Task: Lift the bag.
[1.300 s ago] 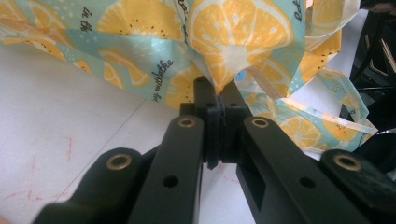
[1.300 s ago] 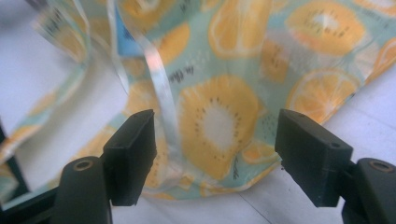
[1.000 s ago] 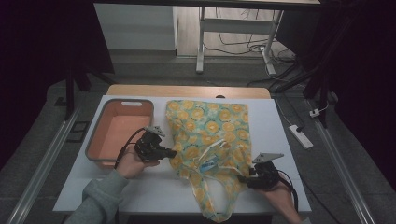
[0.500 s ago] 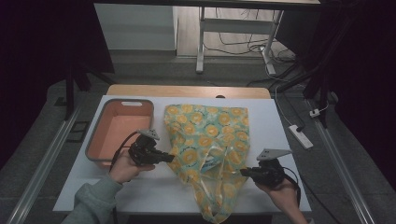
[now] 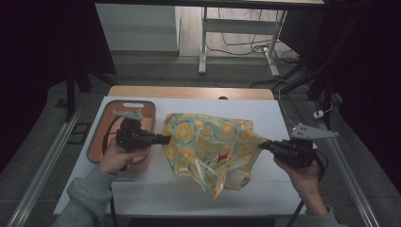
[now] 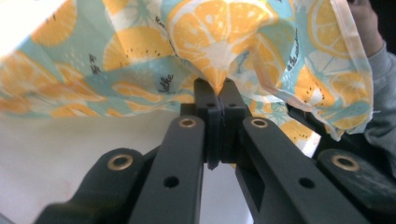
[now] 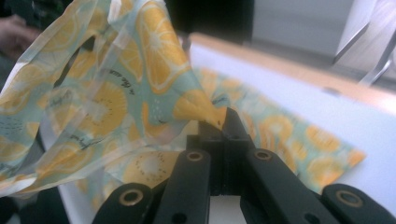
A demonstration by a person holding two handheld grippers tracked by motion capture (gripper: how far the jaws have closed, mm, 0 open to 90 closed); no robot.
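A: Where is the bag (image 5: 208, 144) lying?
B: Mid-table, its long axis stretching from 9 to 3 o'clock, handles hanging toward 6.
A: And the tongs?
B: The left gripper (image 5: 163, 139) is pinching its 9 o'clock edge; the right gripper (image 5: 263, 144) is pinching the 3 o'clock corner.

bag (image 5: 208, 142) at table (image 5: 189, 194) centre, spread between both grippers, left gripper (image 5: 163, 139) at its left edge, right gripper (image 5: 262, 144) at its right edge, tray (image 5: 142, 105) by table's left edge
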